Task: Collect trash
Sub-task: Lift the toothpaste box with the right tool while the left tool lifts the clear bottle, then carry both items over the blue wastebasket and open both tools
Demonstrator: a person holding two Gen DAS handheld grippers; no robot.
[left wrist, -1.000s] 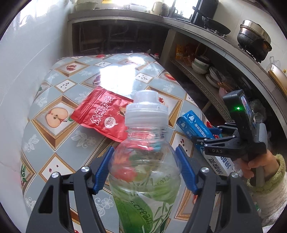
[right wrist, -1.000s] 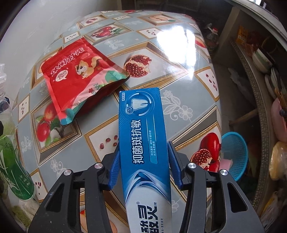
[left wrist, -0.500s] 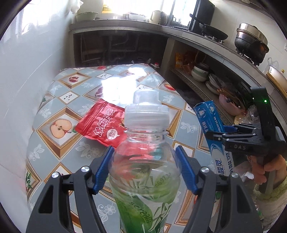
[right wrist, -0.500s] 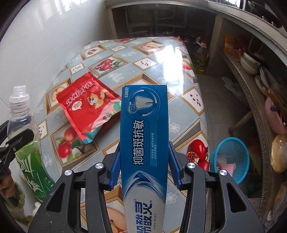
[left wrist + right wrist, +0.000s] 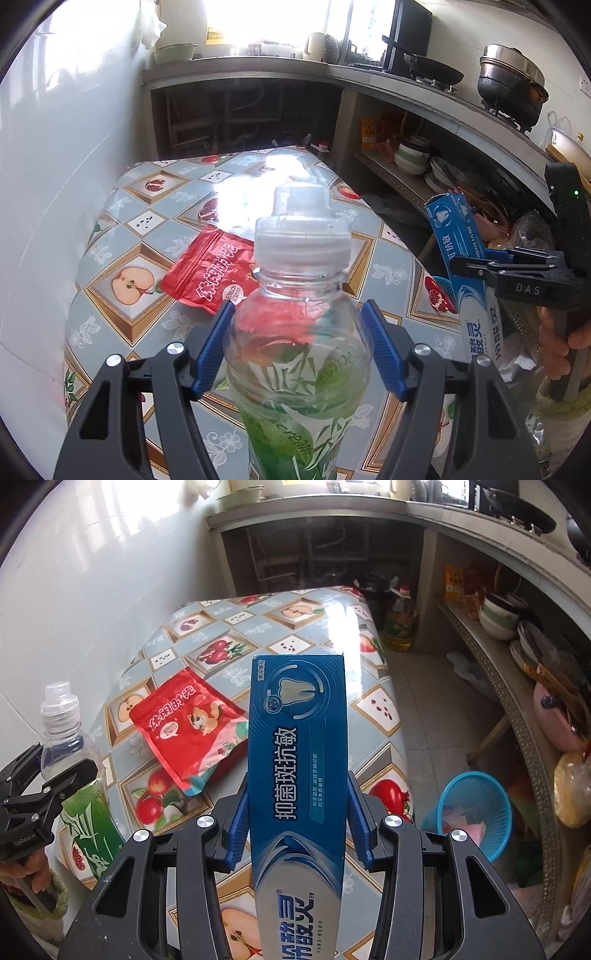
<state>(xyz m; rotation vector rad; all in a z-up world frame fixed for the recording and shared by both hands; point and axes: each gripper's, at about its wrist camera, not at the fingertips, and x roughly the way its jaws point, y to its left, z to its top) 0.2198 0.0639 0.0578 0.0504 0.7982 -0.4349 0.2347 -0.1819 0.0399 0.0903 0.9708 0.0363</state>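
Above the table (image 5: pixel 384 716), both tilted-down grippers clamp bottle (image 5: pixel 299 354) and toothpaste box (image 5: pixel 297 760).

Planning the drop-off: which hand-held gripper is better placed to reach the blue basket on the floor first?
Right, probably: the right hand-held gripper, holding the toothpaste box, is on the side of the blue basket beyond the table edge.
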